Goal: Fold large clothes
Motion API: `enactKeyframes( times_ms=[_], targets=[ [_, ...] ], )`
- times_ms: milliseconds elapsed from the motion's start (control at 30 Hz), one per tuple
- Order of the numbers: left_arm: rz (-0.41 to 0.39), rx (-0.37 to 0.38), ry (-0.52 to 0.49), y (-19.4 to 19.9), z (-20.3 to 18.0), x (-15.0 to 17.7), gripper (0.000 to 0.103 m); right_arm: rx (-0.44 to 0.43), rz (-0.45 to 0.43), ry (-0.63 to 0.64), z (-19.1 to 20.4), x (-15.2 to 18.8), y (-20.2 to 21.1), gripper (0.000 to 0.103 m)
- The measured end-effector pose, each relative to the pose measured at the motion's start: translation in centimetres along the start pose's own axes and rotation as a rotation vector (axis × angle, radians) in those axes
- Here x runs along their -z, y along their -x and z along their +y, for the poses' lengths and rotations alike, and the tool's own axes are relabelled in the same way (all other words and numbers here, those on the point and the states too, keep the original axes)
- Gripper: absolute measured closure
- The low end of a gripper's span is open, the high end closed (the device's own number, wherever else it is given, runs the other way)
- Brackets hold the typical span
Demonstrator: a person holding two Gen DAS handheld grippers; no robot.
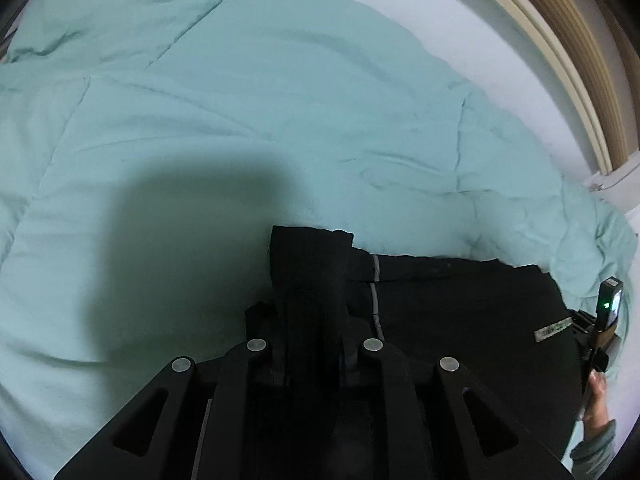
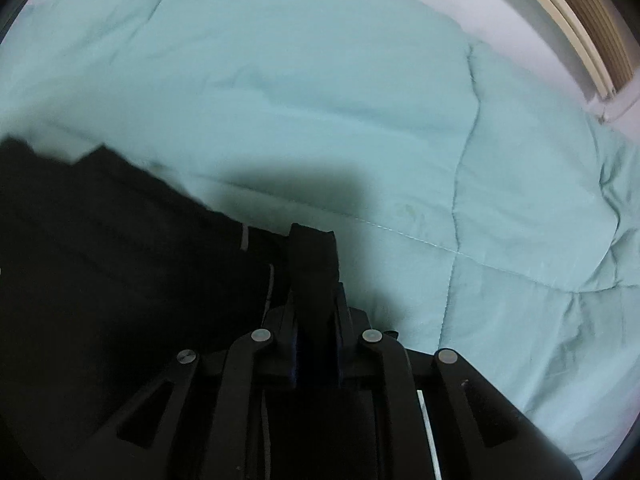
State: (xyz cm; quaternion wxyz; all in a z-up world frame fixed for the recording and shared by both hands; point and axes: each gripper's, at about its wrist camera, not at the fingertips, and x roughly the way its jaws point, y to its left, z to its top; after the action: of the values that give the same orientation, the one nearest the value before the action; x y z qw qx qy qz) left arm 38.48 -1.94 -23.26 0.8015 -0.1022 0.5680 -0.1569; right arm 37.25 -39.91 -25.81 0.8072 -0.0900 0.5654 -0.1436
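Observation:
A large black garment [image 1: 460, 312] is held up over a teal quilt [image 1: 240, 100], with a pale grey strip along one seam. My left gripper [image 1: 310, 300] is shut on a bunched corner of the garment, and the cloth stretches away to the right. In the right wrist view my right gripper [image 2: 314, 280] is shut on another bunched corner of the black garment [image 2: 120, 260], which spreads out to the left. The fingertips of both grippers are hidden in the dark cloth. The right gripper's handle and the person's hand [image 1: 598, 392] show at the right edge of the left wrist view.
The teal quilt [image 2: 360, 100] covers the bed under both grippers, with stitched seams and wrinkles. A white wall [image 1: 480, 20] and a beige and brown frame [image 1: 580, 40] stand beyond the bed at the upper right. The grippers cast dark shadows on the quilt.

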Motion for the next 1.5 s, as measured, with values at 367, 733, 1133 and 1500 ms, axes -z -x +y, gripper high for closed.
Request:
enactKeyframes(
  times_ms=[367,733,1133,1500],
  targets=[
    [-0.079,0.011,0.015,6.7,1.7,-0.7,0.06,-0.021,-0.073,-0.043,-2.9,2.6,7.1,0.061],
    [-0.195,0.076,-0.036,14.8,-2.4,6.5,0.058,-0.226,-0.144,-0.107,1.0,9.6,19.2,0.061],
    [0.052,0.022,-0.147,6.3,-7.3,17.3,0.058,-0.314,-0.031,-0.05,10.5,12.5,14.8,0.061],
    [0.002,0.089,-0.12,9.2,-7.7,14.5,0.058,-0.407,-0.061,-0.142,7.0,10.7,16.4,0.061]
  ],
)
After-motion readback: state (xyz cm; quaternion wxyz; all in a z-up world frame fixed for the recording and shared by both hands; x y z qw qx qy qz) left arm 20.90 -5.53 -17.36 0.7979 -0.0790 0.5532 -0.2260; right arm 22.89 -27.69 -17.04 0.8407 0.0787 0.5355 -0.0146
